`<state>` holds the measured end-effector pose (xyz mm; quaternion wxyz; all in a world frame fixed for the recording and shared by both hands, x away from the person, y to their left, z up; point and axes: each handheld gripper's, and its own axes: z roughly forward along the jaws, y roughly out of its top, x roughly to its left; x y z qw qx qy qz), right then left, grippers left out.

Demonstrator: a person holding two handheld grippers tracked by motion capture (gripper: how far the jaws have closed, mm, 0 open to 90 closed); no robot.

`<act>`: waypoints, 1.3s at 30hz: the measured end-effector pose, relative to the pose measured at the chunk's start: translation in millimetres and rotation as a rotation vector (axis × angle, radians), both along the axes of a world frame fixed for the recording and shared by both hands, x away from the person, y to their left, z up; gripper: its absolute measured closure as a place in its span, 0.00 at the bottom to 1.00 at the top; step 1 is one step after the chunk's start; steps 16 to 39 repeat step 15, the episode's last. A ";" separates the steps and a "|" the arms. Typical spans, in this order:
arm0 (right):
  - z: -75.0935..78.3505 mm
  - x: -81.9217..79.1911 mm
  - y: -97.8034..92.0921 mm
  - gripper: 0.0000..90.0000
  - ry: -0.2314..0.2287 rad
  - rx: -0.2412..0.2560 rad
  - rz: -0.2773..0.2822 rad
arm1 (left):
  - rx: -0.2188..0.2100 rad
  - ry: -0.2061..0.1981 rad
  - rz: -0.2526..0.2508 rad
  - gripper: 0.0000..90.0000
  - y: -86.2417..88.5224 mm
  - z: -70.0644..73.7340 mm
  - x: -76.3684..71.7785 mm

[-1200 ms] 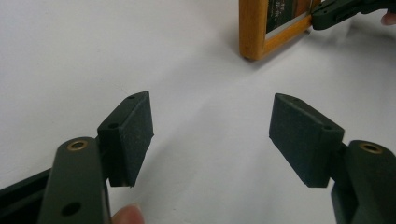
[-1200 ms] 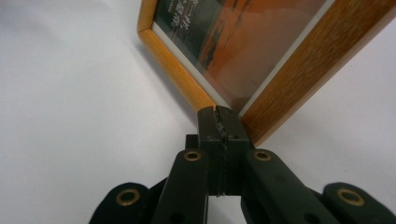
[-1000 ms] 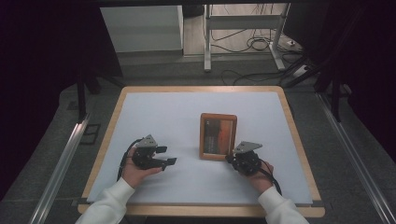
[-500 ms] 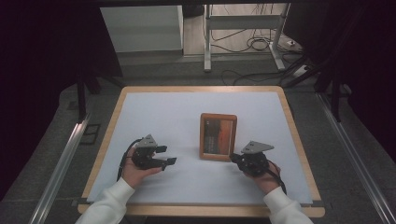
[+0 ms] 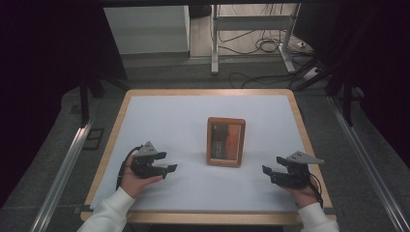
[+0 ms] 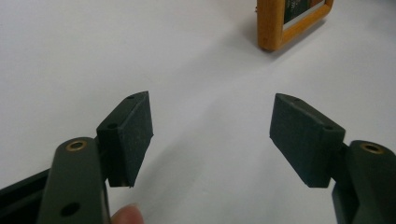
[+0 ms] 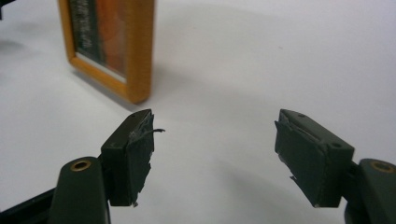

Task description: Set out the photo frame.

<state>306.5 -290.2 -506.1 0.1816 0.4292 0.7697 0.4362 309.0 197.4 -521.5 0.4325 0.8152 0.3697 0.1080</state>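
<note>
From above, a wooden picture frame (image 5: 226, 141) lies flat mid-table, left gripper (image 5: 167, 162) and right gripper (image 5: 267, 173) well apart on either side. Left gripper view: jaws spread wide, empty, frame's corner (image 6: 292, 21) ahead. Right gripper view: same deal, frame (image 7: 112, 49) nearby.

White long sleeves on both arms. Left tool (image 5: 169, 167) and right tool (image 5: 265, 170) black – grey three-cornered top plates, black trailing cables, brass-ringed screw holes; right tool's pads (image 7: 140, 154) frayed.
</note>
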 end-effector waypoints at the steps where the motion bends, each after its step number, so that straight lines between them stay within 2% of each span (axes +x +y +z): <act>1: 0.0 0.3 -1.7 0.31 -0.003 -0.002 -0.005 | 0.001 -0.001 0.002 0.33 0.6 0.1 -0.3; 4: -0.4 1.2 -1.5 0.29 -0.004 -0.002 -0.012 | 0.001 0.000 0.007 0.33 1.6 -0.3 0.1; 10: -3.9 2.1 5.0 0.28 -0.002 -0.043 0.006 | 0.002 0.000 0.004 0.33 1.6 -0.5 0.0; 15: -2.6 1.4 4.0 0.25 -0.011 -0.040 -0.017 | 0.003 -0.004 0.005 0.33 2.7 0.4 0.6; 39: -2.6 1.4 4.0 0.25 -0.011 -0.040 -0.017 | 0.003 -0.004 0.005 0.33 2.7 0.4 0.6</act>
